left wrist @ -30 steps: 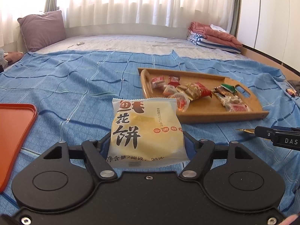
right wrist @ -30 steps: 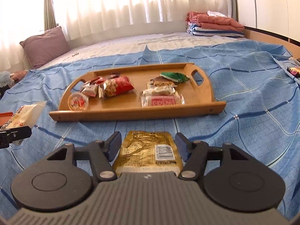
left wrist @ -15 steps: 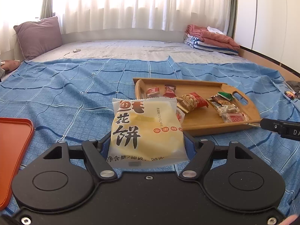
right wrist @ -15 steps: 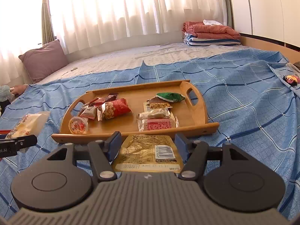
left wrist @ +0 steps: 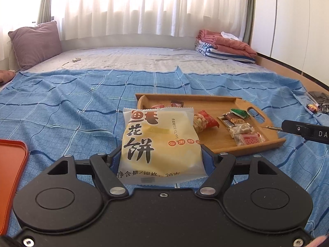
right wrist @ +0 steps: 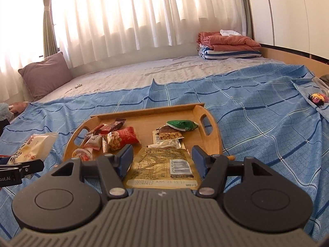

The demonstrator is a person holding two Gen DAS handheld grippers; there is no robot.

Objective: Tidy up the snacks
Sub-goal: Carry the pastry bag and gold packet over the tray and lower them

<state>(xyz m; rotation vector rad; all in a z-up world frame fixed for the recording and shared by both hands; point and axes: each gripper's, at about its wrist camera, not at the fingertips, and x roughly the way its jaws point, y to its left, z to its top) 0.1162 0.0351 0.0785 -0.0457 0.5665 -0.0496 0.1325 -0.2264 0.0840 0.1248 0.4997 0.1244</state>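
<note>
The left gripper (left wrist: 161,156) is clamped on a pale yellow pastry packet (left wrist: 160,142), held above the blue bedspread (left wrist: 72,113) just left of the wooden tray (left wrist: 255,144). The right gripper (right wrist: 162,160) pinches a gold snack packet (right wrist: 162,164) over the tray's near edge. On the tray lie a red peanut bag (right wrist: 121,138), a green wrapper (right wrist: 182,125) and other small snacks. An orange tray (left wrist: 10,164) sits well left of the wooden one.
</note>
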